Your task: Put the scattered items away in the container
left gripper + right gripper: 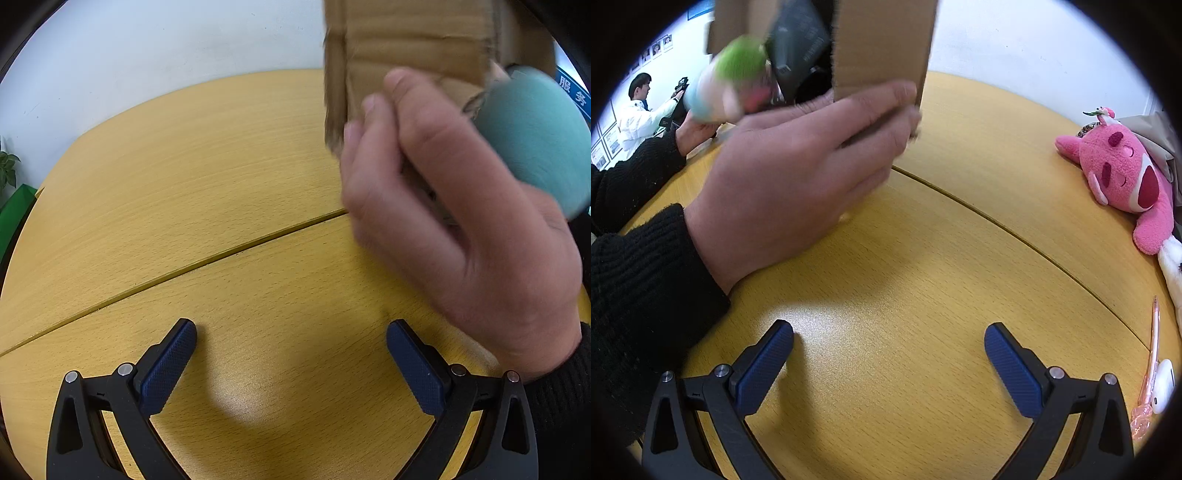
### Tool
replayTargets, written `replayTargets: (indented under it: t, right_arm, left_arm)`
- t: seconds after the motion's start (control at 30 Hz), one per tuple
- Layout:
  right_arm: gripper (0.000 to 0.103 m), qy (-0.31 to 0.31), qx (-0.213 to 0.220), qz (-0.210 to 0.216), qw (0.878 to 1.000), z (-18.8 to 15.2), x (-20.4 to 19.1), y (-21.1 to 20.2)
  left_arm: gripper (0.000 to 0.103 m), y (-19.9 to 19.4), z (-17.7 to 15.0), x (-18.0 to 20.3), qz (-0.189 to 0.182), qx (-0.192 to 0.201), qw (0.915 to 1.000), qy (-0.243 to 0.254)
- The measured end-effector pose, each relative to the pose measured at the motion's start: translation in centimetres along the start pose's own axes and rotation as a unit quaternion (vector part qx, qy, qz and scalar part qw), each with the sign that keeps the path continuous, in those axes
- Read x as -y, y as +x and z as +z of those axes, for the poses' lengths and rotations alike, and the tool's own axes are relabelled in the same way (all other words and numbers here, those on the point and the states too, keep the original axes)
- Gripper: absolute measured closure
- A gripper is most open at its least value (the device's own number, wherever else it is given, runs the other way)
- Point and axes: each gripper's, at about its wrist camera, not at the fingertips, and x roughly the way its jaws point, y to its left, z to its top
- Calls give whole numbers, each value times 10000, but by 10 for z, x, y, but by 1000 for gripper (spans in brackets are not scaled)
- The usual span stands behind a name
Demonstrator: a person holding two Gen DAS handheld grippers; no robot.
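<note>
Left wrist view first: my left gripper (291, 365) sits low over the wooden table (184, 206), jaws spread wide with nothing between the blue pads (168, 369). A bare hand (443, 206) in a black sleeve reaches in from the right and grips a cardboard box (402, 48) held up off the tabletop (its top runs out of frame, so I cannot see inside). A teal plush ball (535, 136) is pressed against the box beside that hand, blurred and partly cut by the edge of view. At the far left a bit of green leaf (7, 170) peeks in.

From the right wrist view, my right gripper (888, 365) is likewise wide open and holds nothing, hanging just above the table. The same hand (790, 177) clutches the box (886, 48) from below; a second hand (698, 133) behind it is mostly hidden. A blurred toy with a green top (738, 77) and a dark object (798, 48) show at the box's open side, too smeared to name properly. On the right edge of the table lies a pink plush (1126, 177), with a pink pen (1148, 369) and a small white case (1163, 384) nearer me, all well apart from the box. A person in white (639, 110) stands far back.
</note>
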Motion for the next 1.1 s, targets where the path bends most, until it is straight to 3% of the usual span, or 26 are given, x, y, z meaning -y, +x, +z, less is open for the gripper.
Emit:
replayTargets:
  t: [1.1]
  right_arm:
    - [0,6,-10,-1,10000,3,5,5]
  left_arm:
    - [0,6,-4,3,-2,1,10000,3]
